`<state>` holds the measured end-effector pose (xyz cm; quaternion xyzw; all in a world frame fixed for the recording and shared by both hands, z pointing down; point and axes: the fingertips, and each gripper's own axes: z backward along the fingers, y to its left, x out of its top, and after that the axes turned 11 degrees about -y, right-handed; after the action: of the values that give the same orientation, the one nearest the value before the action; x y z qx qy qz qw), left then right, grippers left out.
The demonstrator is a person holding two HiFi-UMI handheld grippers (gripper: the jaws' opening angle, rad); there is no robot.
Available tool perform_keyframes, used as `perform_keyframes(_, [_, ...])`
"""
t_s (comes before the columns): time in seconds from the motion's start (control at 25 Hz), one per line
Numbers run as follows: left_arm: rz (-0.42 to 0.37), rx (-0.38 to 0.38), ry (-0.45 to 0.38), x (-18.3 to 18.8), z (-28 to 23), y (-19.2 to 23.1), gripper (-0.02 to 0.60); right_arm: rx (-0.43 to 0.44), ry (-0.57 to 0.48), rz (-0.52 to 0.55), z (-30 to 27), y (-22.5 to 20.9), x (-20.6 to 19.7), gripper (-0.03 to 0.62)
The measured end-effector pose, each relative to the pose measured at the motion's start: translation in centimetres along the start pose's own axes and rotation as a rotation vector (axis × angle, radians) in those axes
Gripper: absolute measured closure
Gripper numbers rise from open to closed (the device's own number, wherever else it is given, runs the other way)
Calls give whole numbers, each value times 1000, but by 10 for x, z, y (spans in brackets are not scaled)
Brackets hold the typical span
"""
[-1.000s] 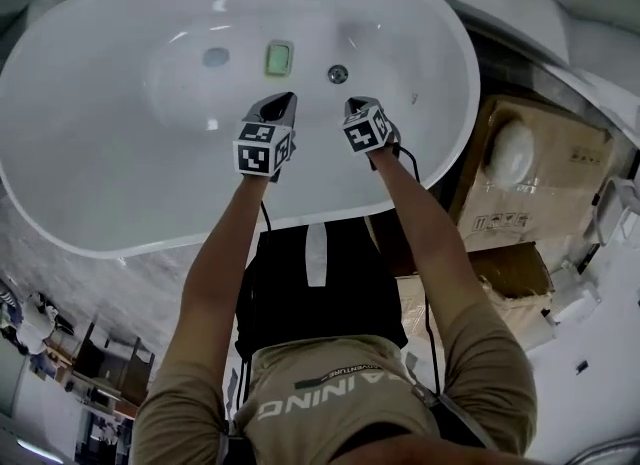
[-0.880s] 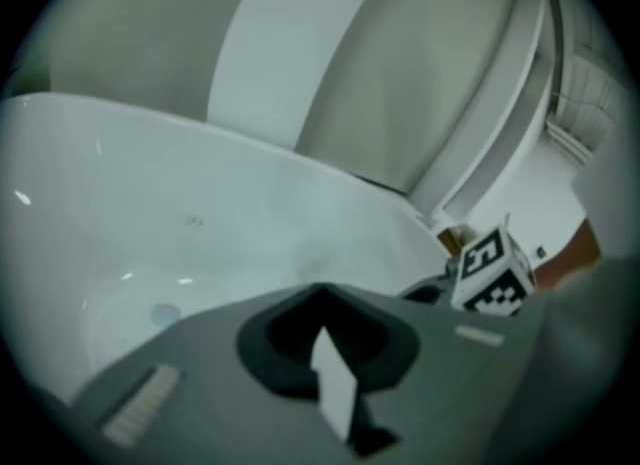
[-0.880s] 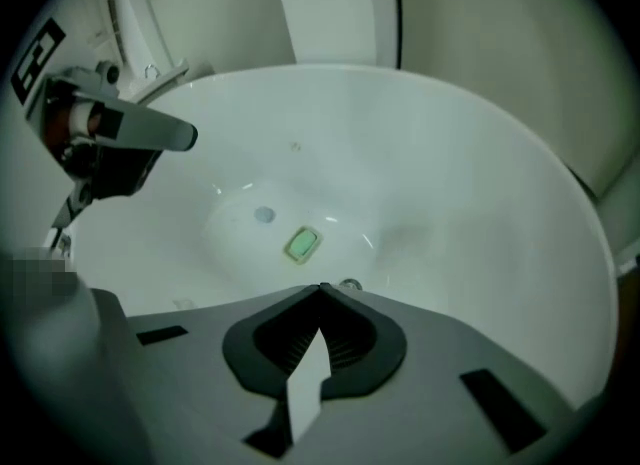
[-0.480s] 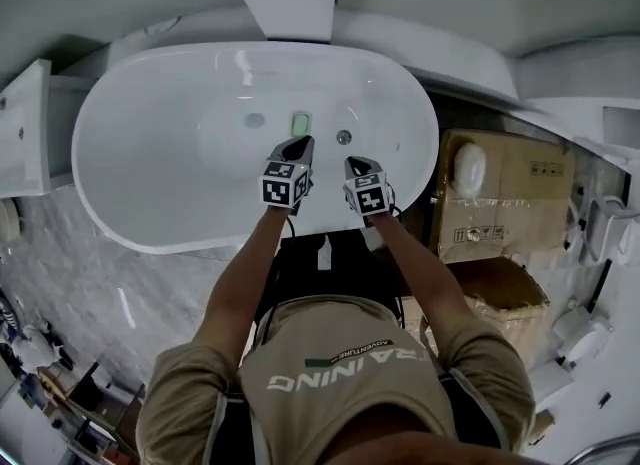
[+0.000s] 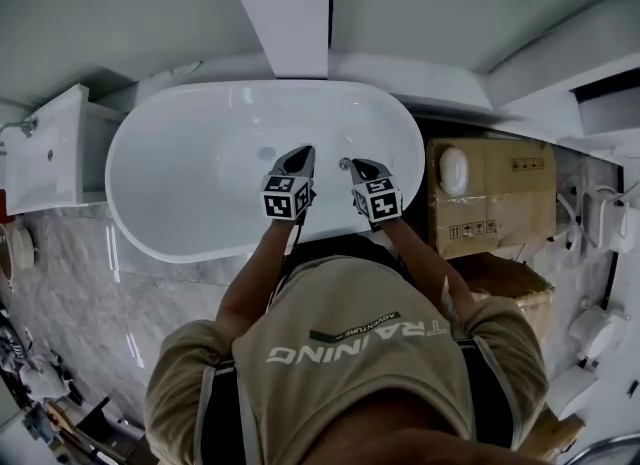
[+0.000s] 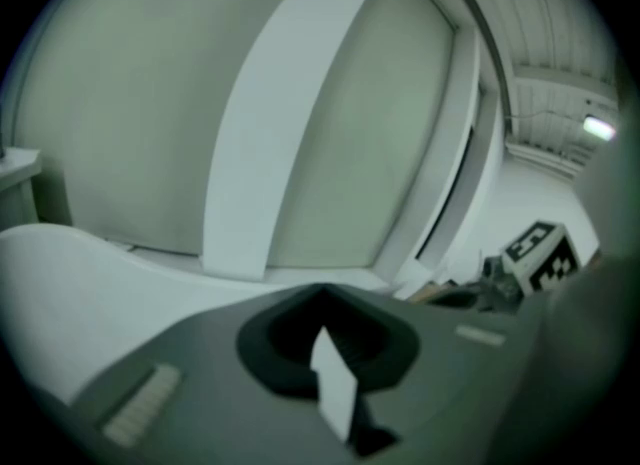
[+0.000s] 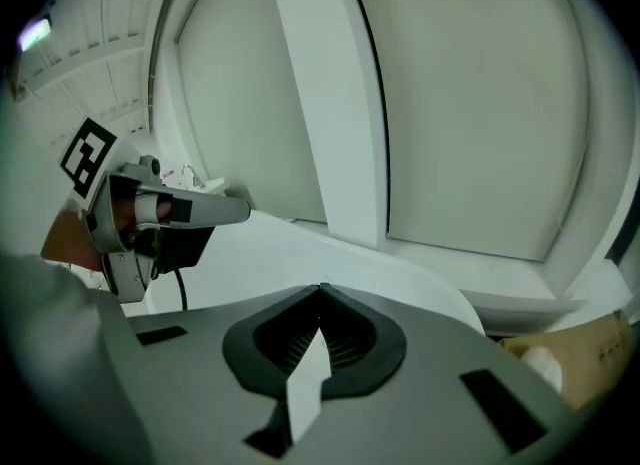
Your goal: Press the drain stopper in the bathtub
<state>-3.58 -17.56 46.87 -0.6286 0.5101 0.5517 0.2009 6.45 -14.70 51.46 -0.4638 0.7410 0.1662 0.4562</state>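
- A person leans over a white bathtub (image 5: 170, 183) with both arms stretched forward side by side, the left gripper (image 5: 302, 156) and right gripper (image 5: 358, 166) held above its near rim
- Both pairs of fingers are closed on nothing and aimed at the wall, not down into the basin
- The stopper (image 5: 344, 164), apparently the small chrome fitting just beside the right gripper's tip, appears untouched, so the press looks yet to be made and a downward reach remains
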Motion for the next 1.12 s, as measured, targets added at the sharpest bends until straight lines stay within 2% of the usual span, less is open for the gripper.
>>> perform_keyframes(0.08, [-38,-25,-27,17,11,-9,580,-5,-37,13,15,8,18,585])
perform_keyframes(0.2, [-85,-51,-67,41,18,-21,580,35,-99,39,36,21,44,585])
perform_keyframes(0.36, [-145,-75,-121,71,24,-38,580,58,-168,119,60,32,72,585])
perform_keyframes(0.6, [-219,-108,-248,139,31,-59,580,65,-289,157,81,34,128,585])
perform_keyframes(0.72, [-275,-111,-323,179,45,-65,580,69,-367,195,94,39,166,585])
perform_keyframes(0.88, [-294,-101,-431,229,63,-64,580,87,-492,188,114,48,226,585])
perform_keyframes(1.12, [-345,-84,-521,285,83,-60,580,49,-620,289,142,51,289,585])
